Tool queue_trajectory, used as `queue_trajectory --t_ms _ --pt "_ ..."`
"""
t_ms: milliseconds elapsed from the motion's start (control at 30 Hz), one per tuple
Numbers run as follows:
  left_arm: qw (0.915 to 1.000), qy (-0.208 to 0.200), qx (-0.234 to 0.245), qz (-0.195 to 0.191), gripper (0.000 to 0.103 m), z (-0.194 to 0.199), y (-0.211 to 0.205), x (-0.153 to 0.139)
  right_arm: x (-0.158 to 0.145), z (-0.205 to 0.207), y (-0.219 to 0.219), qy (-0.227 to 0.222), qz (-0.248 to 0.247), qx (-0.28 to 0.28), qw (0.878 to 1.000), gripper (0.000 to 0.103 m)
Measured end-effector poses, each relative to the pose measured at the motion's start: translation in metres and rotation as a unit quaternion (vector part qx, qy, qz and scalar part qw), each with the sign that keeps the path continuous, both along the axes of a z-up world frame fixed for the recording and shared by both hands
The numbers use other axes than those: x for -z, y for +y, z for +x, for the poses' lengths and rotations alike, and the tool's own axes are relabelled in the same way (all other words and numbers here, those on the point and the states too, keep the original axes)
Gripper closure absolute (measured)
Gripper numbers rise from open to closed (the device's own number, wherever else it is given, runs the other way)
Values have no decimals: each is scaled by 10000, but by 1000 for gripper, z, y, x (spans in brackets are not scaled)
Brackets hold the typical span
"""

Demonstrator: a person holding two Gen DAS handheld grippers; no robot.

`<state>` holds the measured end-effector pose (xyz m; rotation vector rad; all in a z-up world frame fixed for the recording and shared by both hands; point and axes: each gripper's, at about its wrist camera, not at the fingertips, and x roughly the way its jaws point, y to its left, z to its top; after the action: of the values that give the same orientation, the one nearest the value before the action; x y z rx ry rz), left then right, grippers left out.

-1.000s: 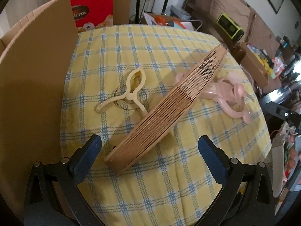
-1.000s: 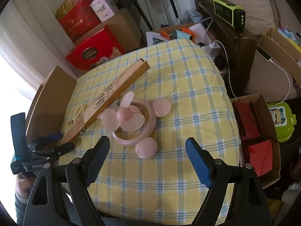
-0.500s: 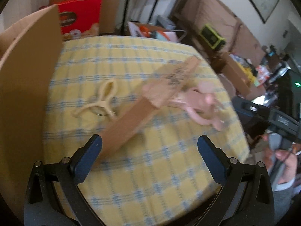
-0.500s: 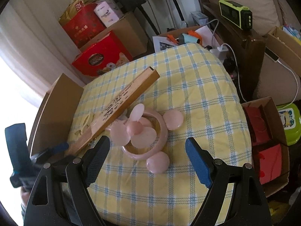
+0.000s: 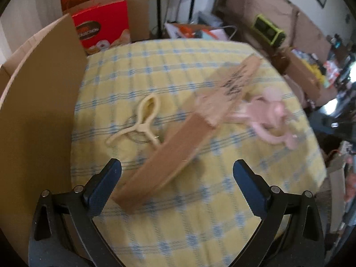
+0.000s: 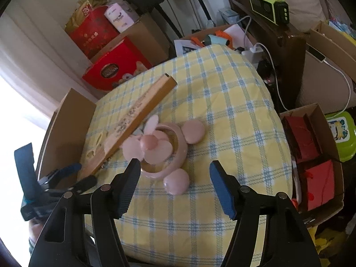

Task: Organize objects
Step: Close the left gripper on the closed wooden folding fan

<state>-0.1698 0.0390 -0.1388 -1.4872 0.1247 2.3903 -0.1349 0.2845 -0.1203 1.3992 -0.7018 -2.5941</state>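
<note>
**A:** Moved since a second ago: right gripper [image 6: 173, 185] jaws have narrowed and are closing now, and the pink mini fan [image 6: 163, 148] sits closer in front of them. Nothing between the pads yet; the fan's near ear is just ahead of the gap. The wooden folding fan [image 5: 184, 138] shows its flat face to the left wrist camera rather than its edge, though its place on the cloth looks about the same.

**B:** Left side?

**A:** Left gripper [image 5: 176, 182] jaws wide apart, empty. The near end of the folding fan lies just ahead of the left pad, not touched as far as I can tell. That frame is blurred.

**B:** Anything sorted yet?

**A:** My read: no. All three items are loose on the checked tablecloth [image 6: 233, 102]. The folding fan runs diagonally from near-left to far-right, its middle resting against the pink fan. The cream clip [image 5: 142, 122] with a wire ring lies to its left, beside the cardboard box [image 5: 40, 102] at the table's left edge.

**B:** So the box is the target?

**A:** Likely, but can't confirm; its inside isn't visible. Remaining: grasp the pink fan, then the folding fan and the clip.
</note>
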Motion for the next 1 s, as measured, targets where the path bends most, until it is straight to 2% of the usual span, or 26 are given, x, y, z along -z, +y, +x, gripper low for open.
queue_trajectory --t_ms 133,267,333,467,633,867,900,967,1000 --pt "9997 -180 43 -157 31 -6 -1 16 -4 -3 -12 38 -87 -114 9999 36" --pt "9993 -82 142 -325 43 0 4 19 -10 -3 -24 96 -166 -242 9995 36" --pt "9992 -66 205 -330 56 4 7 17 -14 -4 -30 133 -208 -329 9992 36" --pt "9993 -119 279 -199 63 13 11 14 -19 -6 -50 165 -355 -587 9975 36" --pt "9969 -484 428 459 74 18 16 11 -8 -15 -83 -25 -584 -926 9940 36" --pt "9943 -574 487 751 76 27 21 11 20 -36 -108 -376 -877 -1023 9902 36" --pt "9938 -592 490 799 76 27 21 11 22 -38 -111 -388 -890 -1034 9899 38" --pt "9928 -618 507 896 76 28 21 11 28 -42 -114 -430 -969 -1079 9885 53" --pt "9927 -609 504 914 76 29 22 11 32 -44 -116 -472 -1049 -1080 9875 55"
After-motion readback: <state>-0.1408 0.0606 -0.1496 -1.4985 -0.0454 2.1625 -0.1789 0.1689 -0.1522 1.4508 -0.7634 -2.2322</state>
